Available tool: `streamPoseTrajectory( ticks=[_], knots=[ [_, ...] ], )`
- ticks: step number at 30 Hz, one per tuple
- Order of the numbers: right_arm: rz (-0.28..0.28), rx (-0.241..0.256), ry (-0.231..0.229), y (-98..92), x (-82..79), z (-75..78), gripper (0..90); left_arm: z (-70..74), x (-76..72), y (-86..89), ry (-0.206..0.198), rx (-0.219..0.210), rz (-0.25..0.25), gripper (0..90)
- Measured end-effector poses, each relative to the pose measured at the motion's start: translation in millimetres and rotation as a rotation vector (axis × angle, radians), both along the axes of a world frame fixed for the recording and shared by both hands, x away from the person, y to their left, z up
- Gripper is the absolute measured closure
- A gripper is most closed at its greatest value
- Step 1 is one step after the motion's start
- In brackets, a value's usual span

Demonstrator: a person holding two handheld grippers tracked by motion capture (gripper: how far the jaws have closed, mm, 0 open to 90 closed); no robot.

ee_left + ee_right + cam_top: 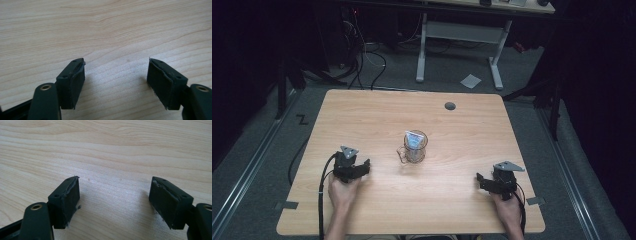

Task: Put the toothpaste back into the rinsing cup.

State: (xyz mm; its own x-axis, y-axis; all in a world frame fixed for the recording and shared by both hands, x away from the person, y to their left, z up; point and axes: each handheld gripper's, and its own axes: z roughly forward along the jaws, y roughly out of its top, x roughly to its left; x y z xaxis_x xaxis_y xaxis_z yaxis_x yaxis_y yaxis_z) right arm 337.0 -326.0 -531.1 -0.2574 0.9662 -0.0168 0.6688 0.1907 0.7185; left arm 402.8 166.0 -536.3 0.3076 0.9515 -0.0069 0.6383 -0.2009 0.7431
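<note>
A clear glass mug (414, 147) with a handle on its left stands upright at the middle of the wooden table (377, 112). A blue and white packet (413, 140) sticks up inside it. My left gripper (354, 167) rests low on the table to the mug's left, held by a hand. My right gripper (492, 182) sits near the front right. In the left gripper view the left gripper (116, 75) is open over bare wood. In the right gripper view the right gripper (115, 192) is open too, with nothing between its pads.
A small dark round grommet (450, 106) is set in the table near the far edge. Beyond the table stands a white-legged desk (459, 30), with cables (362, 60) and a sheet of paper (470, 80) on the grey floor.
</note>
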Motion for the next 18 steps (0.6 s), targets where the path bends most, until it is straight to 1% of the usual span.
streamPoseTrajectory(
  ticks=[5,6,8,18],
  knots=[
    [-0.002,-0.001,0.0,0.1,0.1,0.0,24.5,0.0,-0.7,-2.0,-0.007,0.015,0.001,30.0],
    [-0.002,0.0,0.001,0.2,0.2,0.0,24.6,0.0,-0.8,-2.0,-0.007,0.014,-0.005,30.0],
    [-0.005,0.001,0.001,0.3,0.5,0.0,24.6,-0.2,-0.1,-0.9,0.001,-0.002,-0.003,30.0],
    [-0.006,0.001,0.001,0.2,0.4,-0.1,24.6,-0.1,-0.4,-1.1,0.003,0.002,-0.009,28.7]
  ],
)
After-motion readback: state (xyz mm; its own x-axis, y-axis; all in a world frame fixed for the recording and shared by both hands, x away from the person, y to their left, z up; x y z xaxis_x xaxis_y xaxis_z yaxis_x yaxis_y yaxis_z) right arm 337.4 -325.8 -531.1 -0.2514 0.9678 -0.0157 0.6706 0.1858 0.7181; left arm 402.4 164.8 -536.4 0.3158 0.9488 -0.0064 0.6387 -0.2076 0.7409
